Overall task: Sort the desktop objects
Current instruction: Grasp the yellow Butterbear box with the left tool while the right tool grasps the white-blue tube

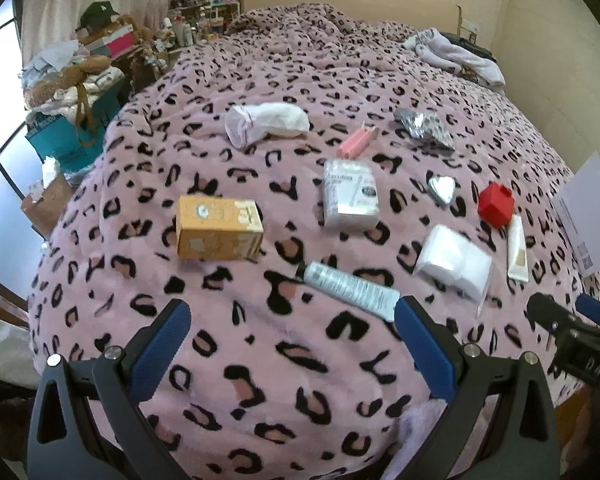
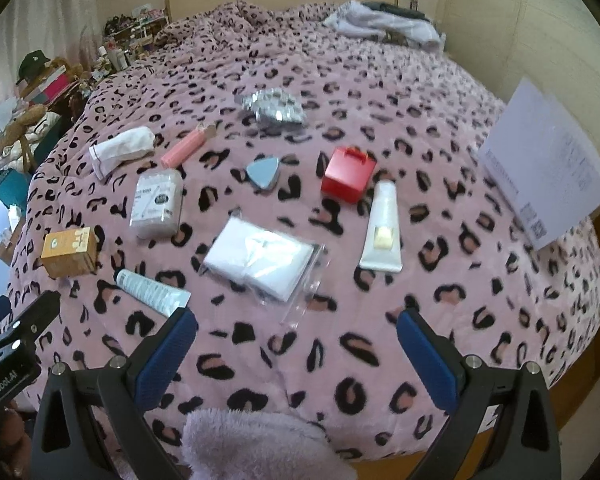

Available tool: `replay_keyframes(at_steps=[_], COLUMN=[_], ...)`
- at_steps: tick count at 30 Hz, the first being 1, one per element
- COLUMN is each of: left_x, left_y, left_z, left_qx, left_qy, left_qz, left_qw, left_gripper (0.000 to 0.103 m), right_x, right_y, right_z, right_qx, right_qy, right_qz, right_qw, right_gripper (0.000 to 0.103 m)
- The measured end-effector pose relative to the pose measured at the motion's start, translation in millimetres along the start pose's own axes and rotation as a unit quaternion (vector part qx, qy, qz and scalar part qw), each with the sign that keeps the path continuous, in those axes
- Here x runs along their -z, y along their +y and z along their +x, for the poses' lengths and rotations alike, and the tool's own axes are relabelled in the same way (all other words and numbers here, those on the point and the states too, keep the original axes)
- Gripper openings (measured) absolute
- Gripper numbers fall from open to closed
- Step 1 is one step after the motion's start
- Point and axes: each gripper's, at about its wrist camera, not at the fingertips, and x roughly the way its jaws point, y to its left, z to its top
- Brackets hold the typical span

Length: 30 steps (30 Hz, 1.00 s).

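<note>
Small objects lie scattered on a pink leopard-print bedspread (image 1: 280,360). They include an orange box (image 1: 219,227), a grey tube (image 1: 350,290), a cotton-swab pack (image 1: 350,194), a white packet in clear plastic (image 2: 262,258), a white tube (image 2: 382,228), a red box (image 2: 348,174), a heart-shaped mirror (image 2: 263,173), a pink stick (image 2: 184,148), a white sock (image 2: 120,149) and a foil pack (image 2: 274,106). My left gripper (image 1: 292,316) is open and empty above the near bedspread, just before the grey tube. My right gripper (image 2: 296,320) is open and empty, just before the white packet.
A white printed sheet (image 2: 548,164) stands at the bed's right edge. Folded clothes (image 2: 380,20) lie at the far headboard. Cluttered boxes and bags (image 1: 72,92) stand left of the bed. A fluffy lilac cloth (image 2: 256,440) lies under the right gripper.
</note>
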Motion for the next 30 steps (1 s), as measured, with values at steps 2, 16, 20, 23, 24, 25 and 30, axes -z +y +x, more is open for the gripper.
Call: replay_keyframes(at_steps=[2, 16, 20, 23, 24, 25, 30], left_x=[6, -19, -40, -52, -55, -57, -60], left_y=[7, 85, 100, 105, 104, 104, 95], left_z=[5, 37, 58, 79, 86, 92, 119], left_qx=[0.004, -0.014, -0.014, 0.001, 0.003, 0.005, 0.009], left_qy=[0.008, -0.009, -0.002, 0.013, 0.018, 0.022, 0.042], left_qz=[-0.007, -0.053, -0.072, -0.089, -0.093, -0.093, -0.082], left_qw=[0.9999, 0.9984, 0.9973, 0.9959, 0.9955, 0.9954, 0.9957], left_gripper=[0.103, 0.103, 0.103, 0.103, 0.103, 0.103, 0.103], right_x=[4, 11, 4, 3, 4, 5, 9], right_y=[1, 62, 91, 114, 121, 126, 138], right_z=[4, 28, 42, 56, 61, 65, 81], right_qx=[-0.002, -0.097, -0.123, -0.144, -0.150, -0.154, -0.164], right_qy=[0.005, 0.013, 0.000, -0.001, 0.000, 0.001, 0.001], right_qz=[-0.003, -0.100, -0.156, -0.203, -0.219, -0.228, -0.251], right_qw=[1.000, 0.990, 0.980, 0.969, 0.964, 0.961, 0.954], right_gripper=[0.103, 0.103, 0.103, 0.103, 0.103, 0.103, 0.103])
